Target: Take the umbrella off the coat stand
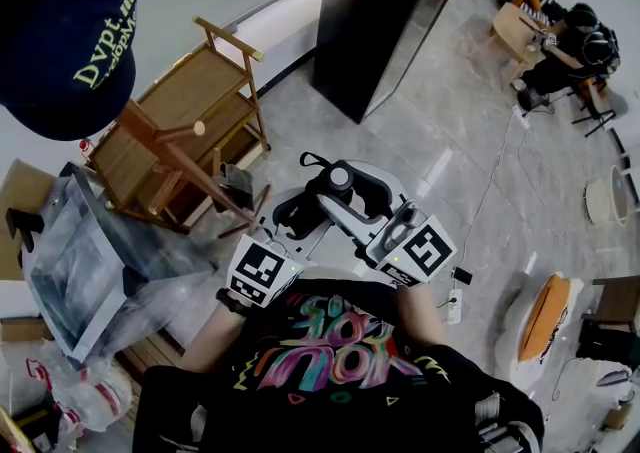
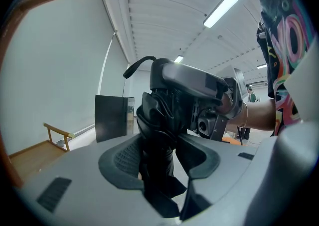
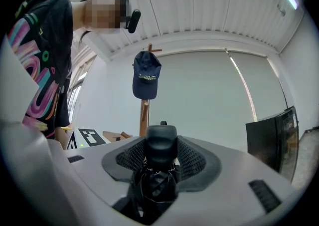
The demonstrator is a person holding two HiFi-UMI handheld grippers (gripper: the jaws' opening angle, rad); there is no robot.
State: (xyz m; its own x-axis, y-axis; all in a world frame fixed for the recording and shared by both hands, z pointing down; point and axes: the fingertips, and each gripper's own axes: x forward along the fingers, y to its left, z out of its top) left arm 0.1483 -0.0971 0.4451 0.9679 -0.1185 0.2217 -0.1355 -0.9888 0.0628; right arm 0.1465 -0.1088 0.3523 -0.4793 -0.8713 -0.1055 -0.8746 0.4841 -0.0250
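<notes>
Between your two grippers, out in front of your chest, the umbrella (image 1: 312, 197) hung folded and black, clear of the coat stand (image 3: 144, 116) and lying roughly level above the tiled floor (image 1: 450, 111). Your left gripper (image 2: 159, 156) had its jaws pinched on the bunched fabric of the canopy, the folds bulging up between the ribbed pads (image 2: 124, 157). Your right gripper (image 3: 160, 159) had its jaws pressed on the other end, clamping the umbrella just beneath its rounded black handle (image 3: 160, 142), which stood up between the pads. A thin wrist strap (image 2: 137, 65) curled off the handle end in the left gripper view. Beyond the right gripper's jaws the wooden coat stand rose against a pale wall, with a navy cap (image 3: 147, 76) hanging from its top. From the head view, a wooden shelf unit (image 1: 200, 101) sat near the stand, and a tall black cabinet (image 1: 375, 26) stood well apart, farther across the floor.
</notes>
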